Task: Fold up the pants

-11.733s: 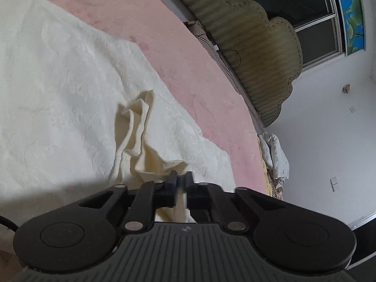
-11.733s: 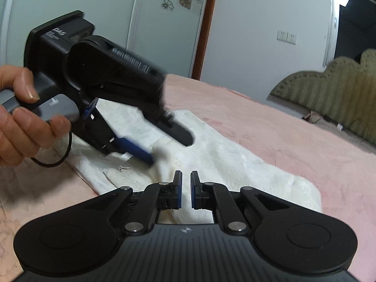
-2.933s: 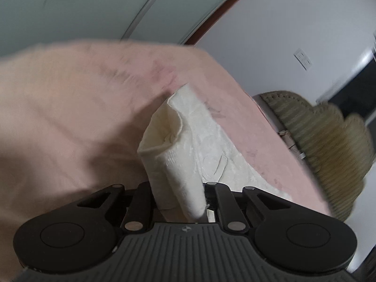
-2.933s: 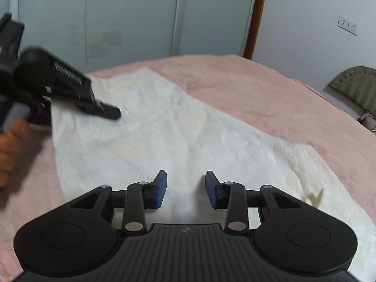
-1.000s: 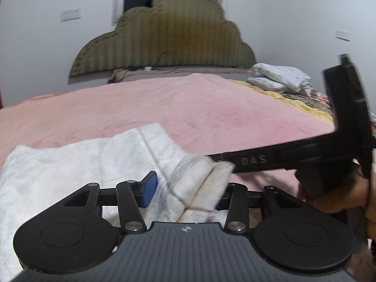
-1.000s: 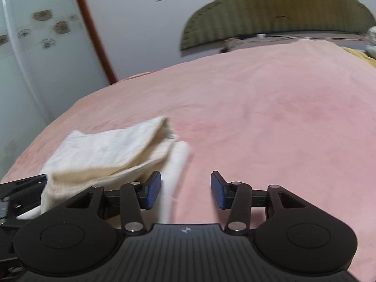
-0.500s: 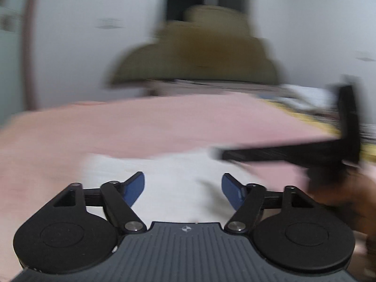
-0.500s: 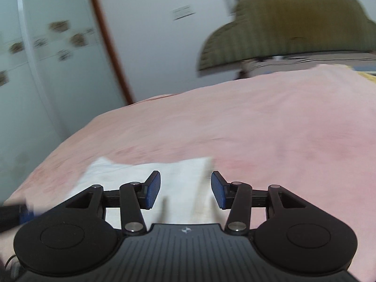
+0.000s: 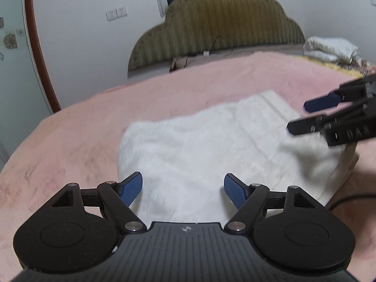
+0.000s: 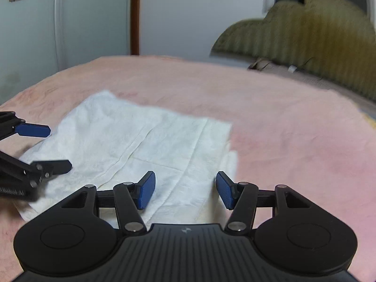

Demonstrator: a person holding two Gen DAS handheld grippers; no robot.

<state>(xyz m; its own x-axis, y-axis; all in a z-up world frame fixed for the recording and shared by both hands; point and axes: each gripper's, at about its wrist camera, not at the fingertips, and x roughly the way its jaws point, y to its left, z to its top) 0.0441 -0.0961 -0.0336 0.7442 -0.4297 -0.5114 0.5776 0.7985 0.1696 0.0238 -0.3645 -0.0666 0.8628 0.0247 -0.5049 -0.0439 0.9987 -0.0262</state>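
One pair of white pants (image 9: 202,150) lies folded into a thick, nearly rectangular stack on the pink bed (image 9: 70,141), its crinkled, embossed cloth showing seams and layered edges at one end. The bed cover is soft and fuzzy, and behind it stands an olive, ribbed, scalloped headboard (image 9: 218,25). The left tongs (image 9: 183,189) are spread wide with nothing between the blue pads; a second ago a bunch of cloth sat between them. The right tongs (image 10: 185,189) hover spread over the stack's edge.
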